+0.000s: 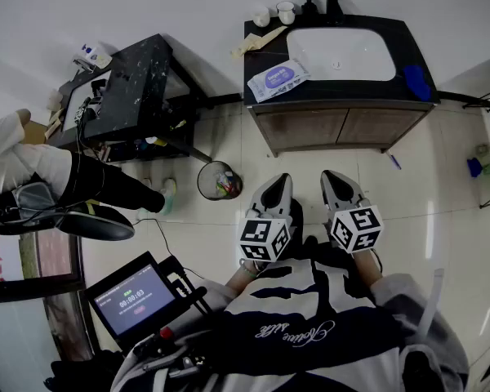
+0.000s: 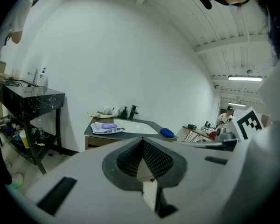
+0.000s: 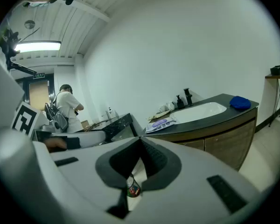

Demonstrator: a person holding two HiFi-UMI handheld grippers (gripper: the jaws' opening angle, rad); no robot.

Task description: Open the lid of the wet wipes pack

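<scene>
Left gripper (image 1: 279,182) and right gripper (image 1: 333,178) — each with jaws pressed together, nothing between them — hang well short of the sink (image 1: 340,54). Wet wipes pack (image 1: 278,77) lies flat just left of the sink; print on its purple label is too small to read.
</scene>
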